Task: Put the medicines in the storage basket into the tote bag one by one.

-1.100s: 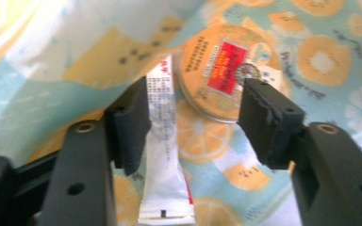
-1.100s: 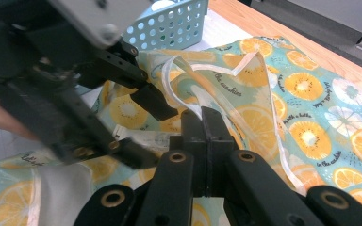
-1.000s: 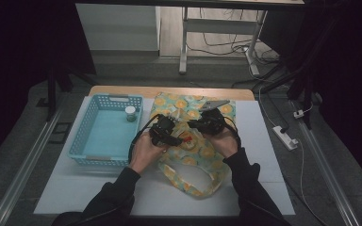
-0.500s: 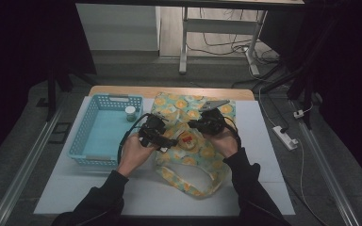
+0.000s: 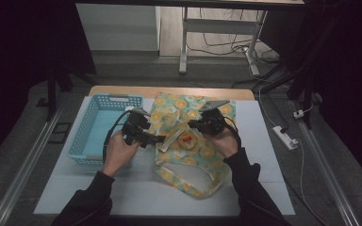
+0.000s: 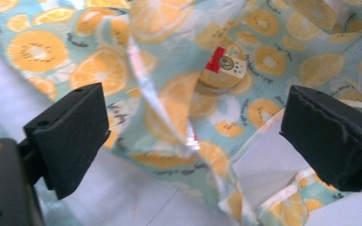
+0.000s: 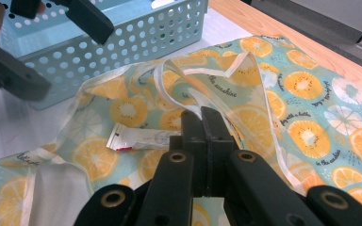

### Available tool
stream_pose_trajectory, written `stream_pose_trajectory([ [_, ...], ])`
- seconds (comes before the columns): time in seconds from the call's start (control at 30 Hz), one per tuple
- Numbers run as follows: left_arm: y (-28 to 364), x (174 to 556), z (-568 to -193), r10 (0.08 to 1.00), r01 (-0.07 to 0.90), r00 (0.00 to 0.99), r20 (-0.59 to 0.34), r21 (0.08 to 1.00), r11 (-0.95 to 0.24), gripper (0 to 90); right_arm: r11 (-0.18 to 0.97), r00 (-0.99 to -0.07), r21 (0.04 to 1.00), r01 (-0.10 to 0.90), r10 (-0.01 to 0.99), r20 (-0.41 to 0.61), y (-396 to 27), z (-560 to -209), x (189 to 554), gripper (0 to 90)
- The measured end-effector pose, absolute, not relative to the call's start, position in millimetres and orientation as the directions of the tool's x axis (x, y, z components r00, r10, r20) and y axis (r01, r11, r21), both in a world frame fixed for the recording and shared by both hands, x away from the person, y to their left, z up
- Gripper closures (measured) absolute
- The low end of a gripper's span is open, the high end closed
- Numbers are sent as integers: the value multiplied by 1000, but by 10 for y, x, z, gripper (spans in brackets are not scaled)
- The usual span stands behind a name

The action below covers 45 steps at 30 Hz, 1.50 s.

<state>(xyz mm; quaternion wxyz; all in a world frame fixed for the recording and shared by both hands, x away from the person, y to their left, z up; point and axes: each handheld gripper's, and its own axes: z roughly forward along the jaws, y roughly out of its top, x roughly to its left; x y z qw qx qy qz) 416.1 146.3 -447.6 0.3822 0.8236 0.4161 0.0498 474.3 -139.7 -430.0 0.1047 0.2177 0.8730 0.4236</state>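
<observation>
Right claw clamped on fruit-print bag rim, left claw apart.
Bag lies mid-surface toward far edge, beside blue basket; left jaws have just been opening, nothing gripped; small packet inside bag.

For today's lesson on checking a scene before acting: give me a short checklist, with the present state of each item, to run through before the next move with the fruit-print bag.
1. Right gripper shut on the bag's edge: ok.
2. Left gripper free of the cloth: ok; its jaws have just been opening, pads apart, pressing nothing.
3. Small packet lying inside the bag: ok.
4. Bag mouth held open: ok on the right gripper's side.
5. Blue basket within reach, beside the left gripper: ok.
6. Further items in the basket: cannot tell.
</observation>
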Motion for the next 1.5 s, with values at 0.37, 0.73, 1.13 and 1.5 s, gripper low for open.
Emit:
stream_pose_trajectory([
  [0.37,1831,4158,-4500,757,651,619,-212,678,-342,2,548,-882,783,292,471,0,-1393,-4311,4746,900],
  [0.73,2159,4255,-4510,790,633,589,-172,706,-318,0,550,-882,782,292,470,-1,-1393,-4311,4746,900],
  [1.13,2325,4513,-4525,846,650,518,-128,701,-292,0,553,-883,781,291,469,-3,-1387,-4311,4744,900],
  [1.5,2389,4829,-4658,882,723,450,-142,638,-265,0,556,-885,779,289,465,-4,-1379,-4315,4742,900],
])
